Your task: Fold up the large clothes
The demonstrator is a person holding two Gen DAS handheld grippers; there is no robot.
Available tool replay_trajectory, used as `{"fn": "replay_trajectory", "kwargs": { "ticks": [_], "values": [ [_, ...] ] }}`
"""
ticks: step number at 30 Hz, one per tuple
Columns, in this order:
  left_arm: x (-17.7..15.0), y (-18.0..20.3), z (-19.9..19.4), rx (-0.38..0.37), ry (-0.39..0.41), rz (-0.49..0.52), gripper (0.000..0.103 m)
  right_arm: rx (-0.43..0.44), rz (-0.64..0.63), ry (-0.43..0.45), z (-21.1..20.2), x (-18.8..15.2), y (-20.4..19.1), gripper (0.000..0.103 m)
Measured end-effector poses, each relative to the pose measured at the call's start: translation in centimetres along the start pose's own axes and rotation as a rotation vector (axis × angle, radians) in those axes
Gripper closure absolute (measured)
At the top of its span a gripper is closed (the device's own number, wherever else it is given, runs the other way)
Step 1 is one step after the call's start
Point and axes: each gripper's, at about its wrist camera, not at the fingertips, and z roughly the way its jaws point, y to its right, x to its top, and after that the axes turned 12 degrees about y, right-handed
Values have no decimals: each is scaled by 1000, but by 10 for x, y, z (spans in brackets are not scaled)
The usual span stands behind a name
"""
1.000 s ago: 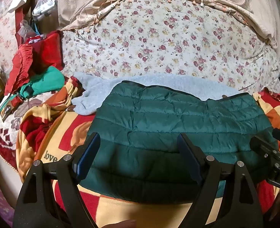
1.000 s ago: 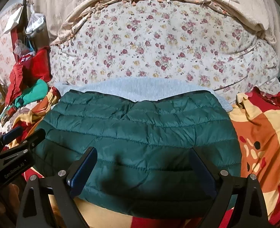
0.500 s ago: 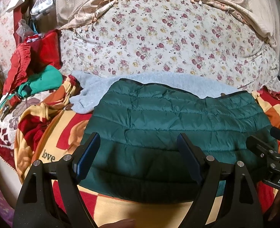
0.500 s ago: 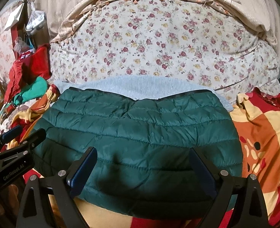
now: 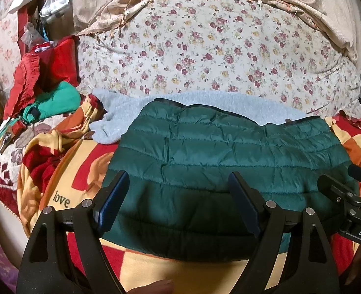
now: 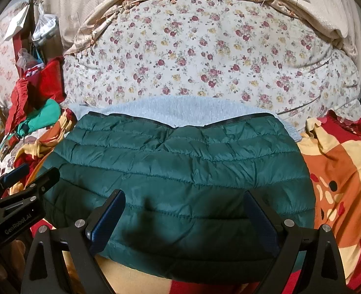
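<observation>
A dark green quilted puffer jacket (image 5: 224,152) lies folded flat on the bed; it also shows in the right wrist view (image 6: 180,171). A light grey fleece garment (image 5: 121,115) lies under and behind it, seen too in the right wrist view (image 6: 180,110). My left gripper (image 5: 178,203) is open and empty, hovering over the jacket's near left part. My right gripper (image 6: 183,218) is open and empty over the jacket's near edge. Each gripper shows at the edge of the other's view.
A red, yellow and orange patterned blanket (image 5: 77,171) covers the bed. A large floral quilt (image 5: 217,49) is heaped behind. Red and teal clothes (image 5: 43,88) are piled at the back left. The blanket continues to the right (image 6: 340,171).
Both grippers have stayed open and shifted only slightly over the jacket. The jacket has not moved.
</observation>
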Motion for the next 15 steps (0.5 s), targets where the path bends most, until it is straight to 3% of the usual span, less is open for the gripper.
{"fn": "replay_trajectory", "kwargs": {
  "ticks": [15],
  "values": [
    [-1,-1,1,-1,-2,-1,20,0,-2,1,2,-2,-3,8]
  ]
}}
